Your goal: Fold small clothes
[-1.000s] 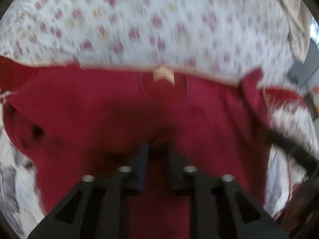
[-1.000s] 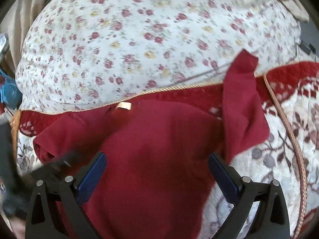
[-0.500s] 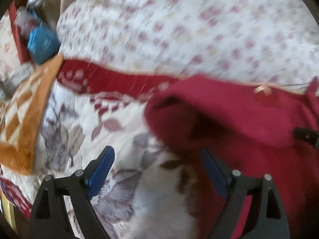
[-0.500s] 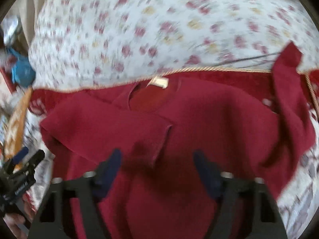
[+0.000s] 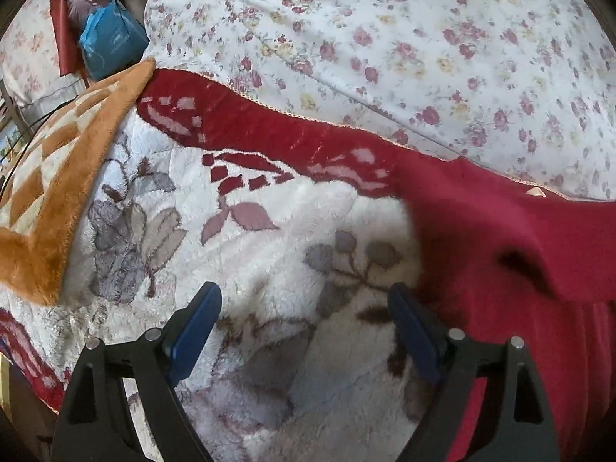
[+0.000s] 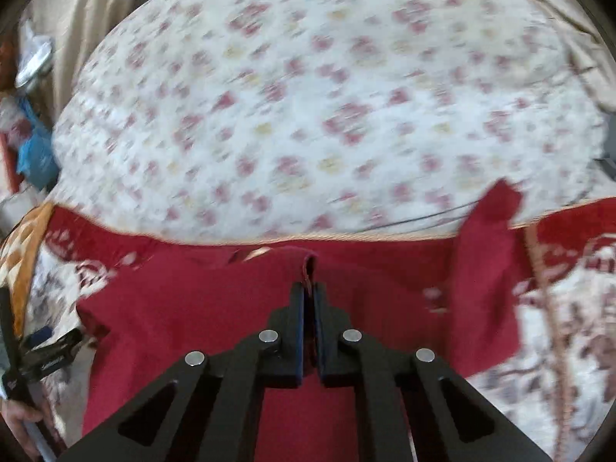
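A dark red shirt [image 6: 184, 308] lies spread on the bed, neck label towards the floral cover. My right gripper [image 6: 308, 288] is shut on a fold of the shirt's left sleeve, whose pinched hem [image 6: 308, 261] stands up just past the fingertips. The other sleeve [image 6: 489, 269] is flipped up at the right. In the left wrist view the shirt [image 5: 519, 238] fills the right side. My left gripper [image 5: 304, 292] is open over the white fleece blanket, just left of the shirt's edge, with nothing between its blue pads [image 5: 192, 327].
The shirt rests on a white fleece blanket [image 5: 269, 250] with grey flowers and a red border. Behind it is a puffy floral duvet [image 5: 385, 38]. An orange checked blanket [image 5: 57, 177] and a blue bag [image 5: 111, 46] lie at the left. A hand [image 6: 19, 419] shows at the lower left.
My left gripper opened, let go of the shirt and swung left onto the blanket. My right gripper closed from wide open onto the folded sleeve and lifted it a little.
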